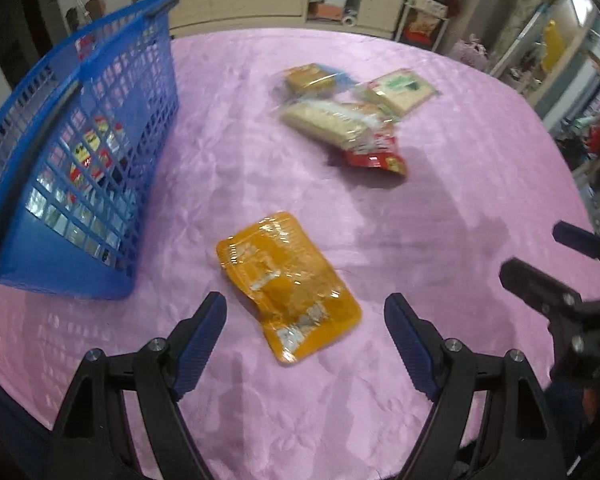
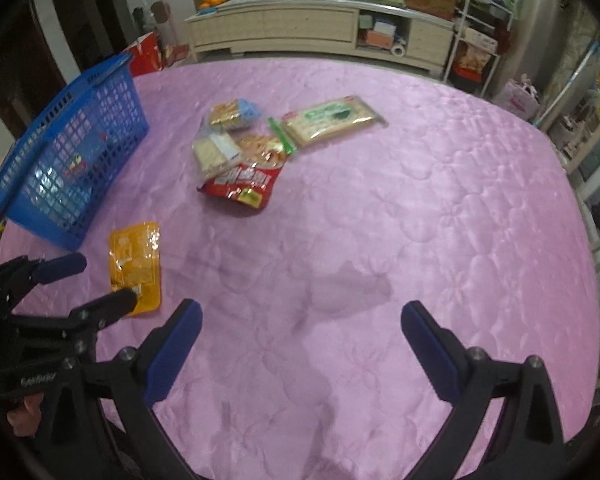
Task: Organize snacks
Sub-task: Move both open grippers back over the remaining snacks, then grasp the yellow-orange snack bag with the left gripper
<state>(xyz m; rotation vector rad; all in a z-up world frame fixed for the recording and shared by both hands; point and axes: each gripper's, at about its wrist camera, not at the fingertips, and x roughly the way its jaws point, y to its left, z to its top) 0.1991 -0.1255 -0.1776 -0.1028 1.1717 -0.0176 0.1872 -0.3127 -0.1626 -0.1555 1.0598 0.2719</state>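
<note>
A quilted, glossy pink tablecloth (image 2: 420,200) covered the table. A blue plastic lattice basket (image 1: 100,128) stood at its left, foil packets inside. A flat, crinkled orange pouch (image 1: 288,284) lay beneath the spread left gripper (image 1: 305,316), untouched. The right gripper (image 2: 300,320) gaped over bare cloth.

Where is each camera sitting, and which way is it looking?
Left wrist: sits on the left gripper, looking down its open fingers at the orange packet; the right gripper shows at the edge.
Right wrist: sits on the right gripper, looking down at bare pink cloth; the left gripper and part of a hand show at the side.
Both see: the blue basket, the snack pile and the orange packet.
</note>
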